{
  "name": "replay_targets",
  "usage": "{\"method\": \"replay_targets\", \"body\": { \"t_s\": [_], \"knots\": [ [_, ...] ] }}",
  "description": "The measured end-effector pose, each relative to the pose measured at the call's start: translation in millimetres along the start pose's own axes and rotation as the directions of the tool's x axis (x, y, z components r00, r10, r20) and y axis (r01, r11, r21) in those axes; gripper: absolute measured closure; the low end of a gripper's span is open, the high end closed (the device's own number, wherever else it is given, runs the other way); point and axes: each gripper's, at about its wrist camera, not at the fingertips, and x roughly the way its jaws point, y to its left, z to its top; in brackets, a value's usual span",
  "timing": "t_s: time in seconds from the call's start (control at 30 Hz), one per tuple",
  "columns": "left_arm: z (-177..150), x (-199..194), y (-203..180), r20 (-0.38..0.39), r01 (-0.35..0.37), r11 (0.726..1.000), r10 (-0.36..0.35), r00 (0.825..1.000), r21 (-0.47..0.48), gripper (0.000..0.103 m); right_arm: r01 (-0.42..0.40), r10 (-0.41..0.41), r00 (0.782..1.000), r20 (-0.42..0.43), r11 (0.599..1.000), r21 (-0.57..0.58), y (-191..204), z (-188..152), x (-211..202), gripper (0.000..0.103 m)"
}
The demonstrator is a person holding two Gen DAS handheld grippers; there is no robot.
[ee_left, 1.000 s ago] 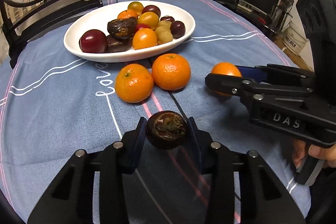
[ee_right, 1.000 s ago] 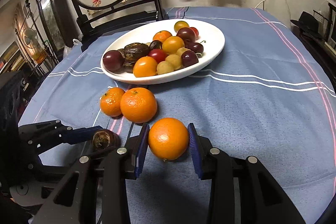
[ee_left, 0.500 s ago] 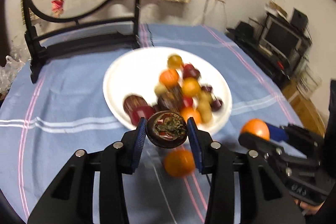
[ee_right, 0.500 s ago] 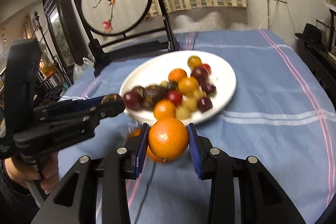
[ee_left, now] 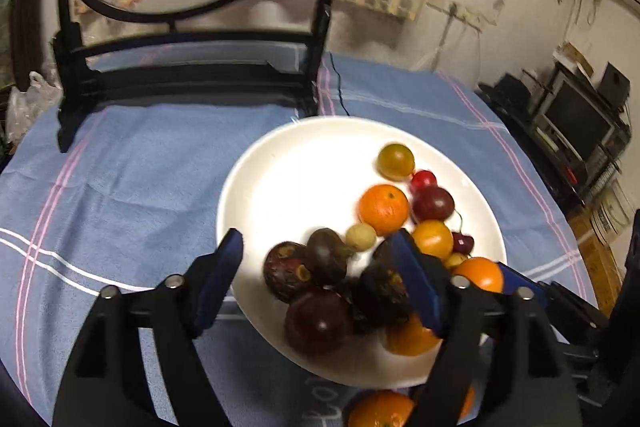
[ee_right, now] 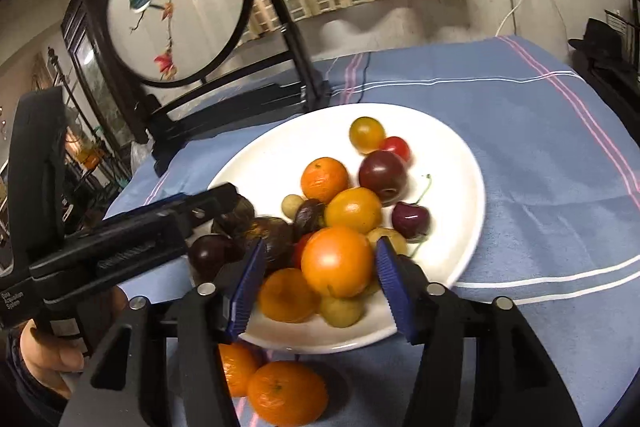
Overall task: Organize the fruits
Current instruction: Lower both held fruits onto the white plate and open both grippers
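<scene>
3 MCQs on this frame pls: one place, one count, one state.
1. The oranges off the plate lie:
A. on its near side
B. behind it
C. under the chair

2. Oranges on the cloth, right wrist view:
A. none
B. two
C. five

3. The right gripper's jaws:
A. clamped on a cherry
B. shut, empty
C. opening around an orange over the plate

Answers:
1 A: oranges sit on the cloth before the plate.
2 B: a second orange lies beside the first.
3 C: the right gripper shows gaps beside the released orange.
</scene>
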Motion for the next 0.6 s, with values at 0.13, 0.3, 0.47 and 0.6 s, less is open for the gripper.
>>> {"method": "replay_targets", "body": {
  "t_s": [0.13, 0.3, 0.47, 0.6],
  "knots": [
    [-6.9, -1.9, 3.0, -0.017, -0.006, 1.0, 0.007, 1.0, 0.014, 0.025, -0.012, 0.012, 1.0, -0.001, 1.0, 0.02, -5.4, -1.8, -7.1, 0.045],
    [-16.9, -14.5, 8.8, -0.001, -0.039, 0.999, 0.039, 0.999, 0.009, 0.016, 0.011, -0.01, 1.0, 0.014, 0.999, -0.032, 0.8, -13.9, -25.1, 0.044],
    [-29.5, -30.9, 9.7, 0.01, -0.055, 0.998, 0.055, 0.998, 0.018, 0.011, 0.013, -0.014, 1.0, -0.009, 0.995, -0.095, 9.2, -33.0, -37.7, 0.044],
    [-43.3, -39.1, 10.2, -0.005, -0.056, 0.998, 0.056, 0.998, 0.025, 0.01, 0.006, -0.013, 0.999, -0.043, 0.99, -0.143, 17.4, -48.7, -44.3, 0.044]
  ]
}}
